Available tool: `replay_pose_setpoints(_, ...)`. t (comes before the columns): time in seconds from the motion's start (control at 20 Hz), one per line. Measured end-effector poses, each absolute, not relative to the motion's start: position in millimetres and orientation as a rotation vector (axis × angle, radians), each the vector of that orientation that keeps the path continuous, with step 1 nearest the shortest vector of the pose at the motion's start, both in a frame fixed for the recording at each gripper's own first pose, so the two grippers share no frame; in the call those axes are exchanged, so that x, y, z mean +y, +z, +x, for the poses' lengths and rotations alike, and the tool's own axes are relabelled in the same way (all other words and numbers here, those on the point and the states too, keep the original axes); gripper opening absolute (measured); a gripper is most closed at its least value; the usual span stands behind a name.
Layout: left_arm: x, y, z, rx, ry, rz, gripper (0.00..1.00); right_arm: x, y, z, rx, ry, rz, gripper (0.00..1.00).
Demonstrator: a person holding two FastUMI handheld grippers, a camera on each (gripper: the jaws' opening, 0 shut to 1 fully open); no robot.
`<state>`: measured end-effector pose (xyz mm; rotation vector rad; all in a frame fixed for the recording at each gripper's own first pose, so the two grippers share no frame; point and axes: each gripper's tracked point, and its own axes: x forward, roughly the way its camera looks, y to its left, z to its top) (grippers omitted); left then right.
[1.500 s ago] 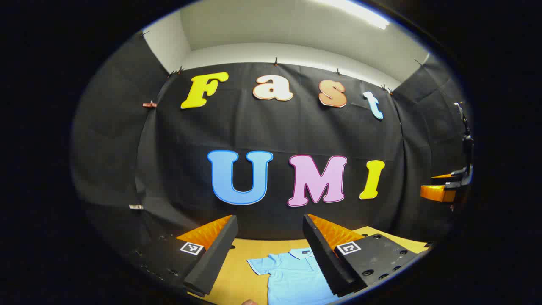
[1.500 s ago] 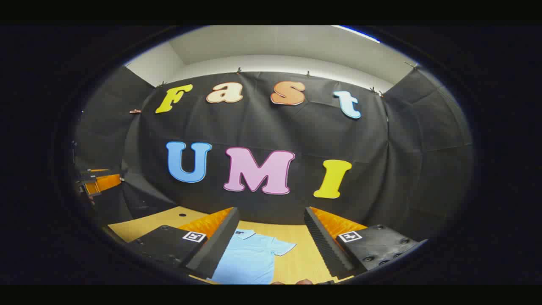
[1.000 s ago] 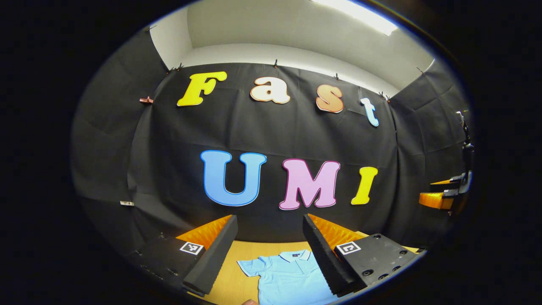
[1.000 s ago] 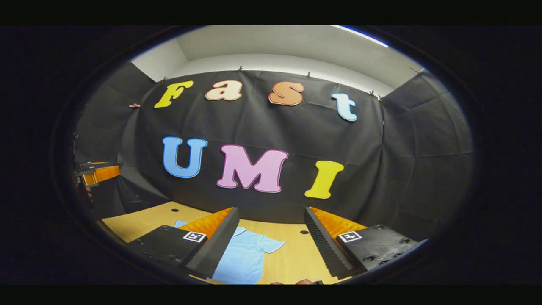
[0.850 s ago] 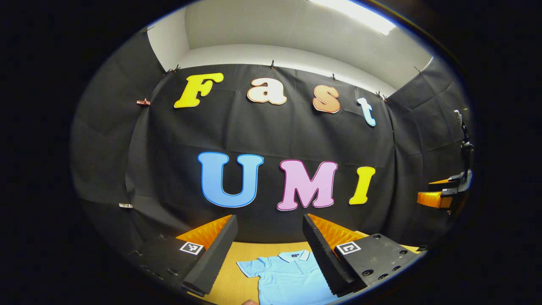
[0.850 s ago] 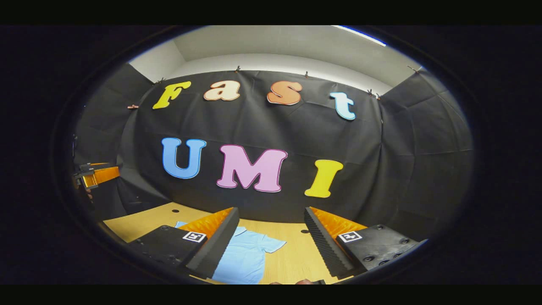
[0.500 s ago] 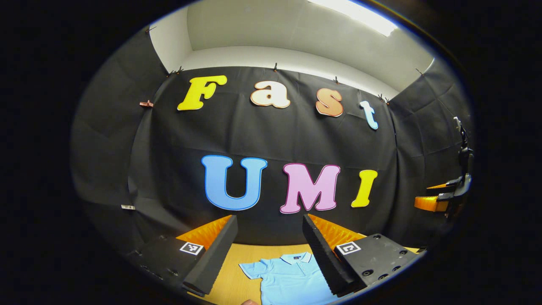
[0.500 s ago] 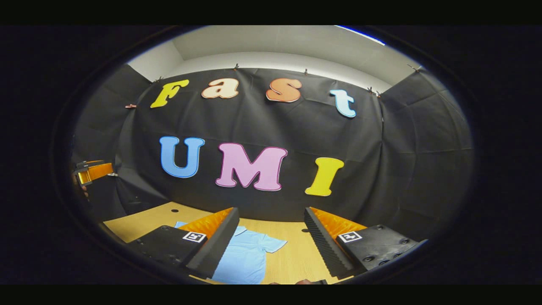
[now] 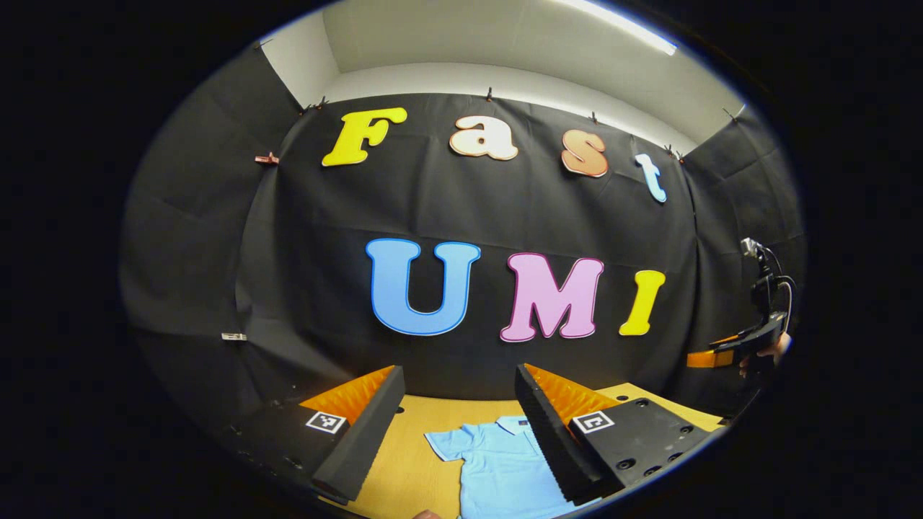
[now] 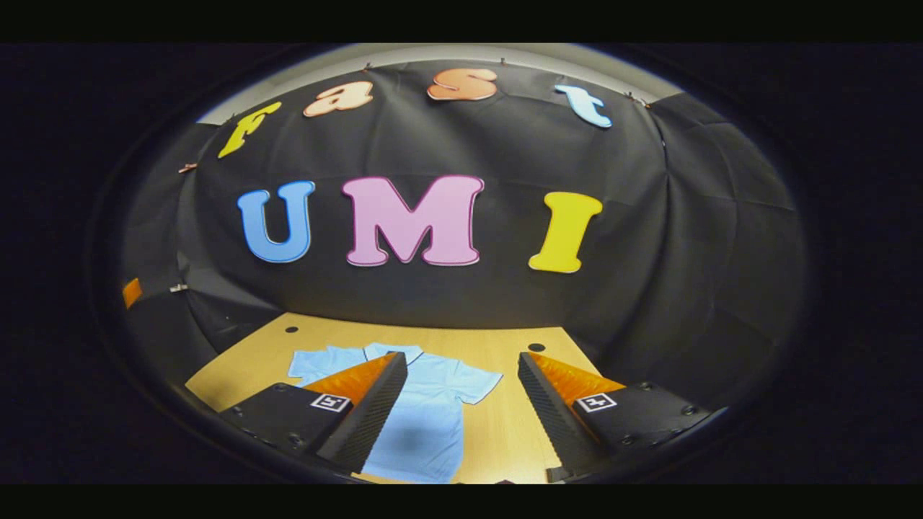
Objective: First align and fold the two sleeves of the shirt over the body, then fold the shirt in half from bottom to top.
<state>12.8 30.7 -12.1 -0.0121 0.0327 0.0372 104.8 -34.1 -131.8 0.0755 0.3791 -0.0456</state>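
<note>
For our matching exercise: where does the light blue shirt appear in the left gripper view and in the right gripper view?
Left gripper view: the shirt lies bottom centre, partly behind a finger.
Right gripper view: the shirt lies lower centre-left, sleeves spread, unfolded.
Shared landmark: the wooden table under it.

Recording booth: black cloth walls [image 9: 180, 238] clipped up across the frame, wooden table [image 10: 461, 339] at bottom, ceiling light [image 9: 620, 25] upper right.

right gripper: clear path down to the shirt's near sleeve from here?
Probably yes. The right gripper is open and holds nothing, and the shirt lies flat on the table with its sleeve spread out and uncovered between the fingers.
</note>
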Motion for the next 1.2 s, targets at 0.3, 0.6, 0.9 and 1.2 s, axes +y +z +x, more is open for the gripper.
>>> replay_pose_setpoints(0.3, 14.0, -31.1, 59.9, 0.080, 0.084, 0.003, 0.98, -43.2, -249.2, 200.0, 0.560, 0.040, 0.051, 0.97)
replay_pose_setpoints(0.6, -25.9, -53.2, 121.7, 0.114, 0.096, 0.009, 0.98, -70.0, -387.7, 274.7, 0.782, 0.087, 0.062, 0.98)
replay_pose_setpoints(0.9, -42.2, -76.3, 144.1, 0.170, 0.140, 0.003, 0.98, -76.2, -491.3, 294.5, 0.976, 0.056, 0.190, 0.98)
replay_pose_setpoints(1.2, -11.1, -92.5, 138.7, 0.233, 0.163, 0.042, 0.98, -84.3, -515.8, 299.0, 1.009, -0.003, 0.126, 0.93)
